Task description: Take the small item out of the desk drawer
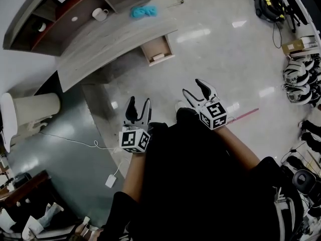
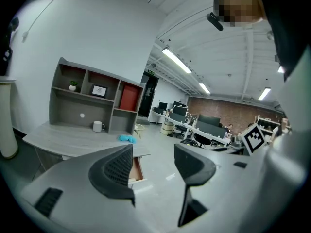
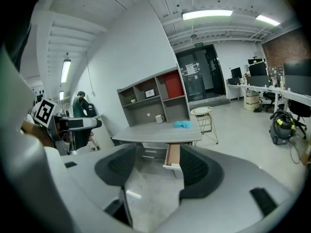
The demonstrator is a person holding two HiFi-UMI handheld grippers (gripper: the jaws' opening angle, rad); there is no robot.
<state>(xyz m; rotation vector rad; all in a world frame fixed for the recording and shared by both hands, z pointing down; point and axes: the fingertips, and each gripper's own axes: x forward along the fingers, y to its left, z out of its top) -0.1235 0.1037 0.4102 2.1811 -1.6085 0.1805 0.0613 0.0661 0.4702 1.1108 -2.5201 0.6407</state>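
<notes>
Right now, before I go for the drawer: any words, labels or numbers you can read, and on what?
None readable.
Framed card in the shelf unit: too small.
Sign above the door: too small.
Left tool, marker cube: pattern only, no words.

Left gripper (image 1: 139,104), right gripper (image 1: 194,89) held forward, seemingly near waist; jaws apart.

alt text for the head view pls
Seen from above, a person holds the left gripper and right gripper, both open and empty, over a floor, short of a grey desk. Its drawer stands open with a small pale item inside; a white mug and blue cloth sit on top.
</notes>
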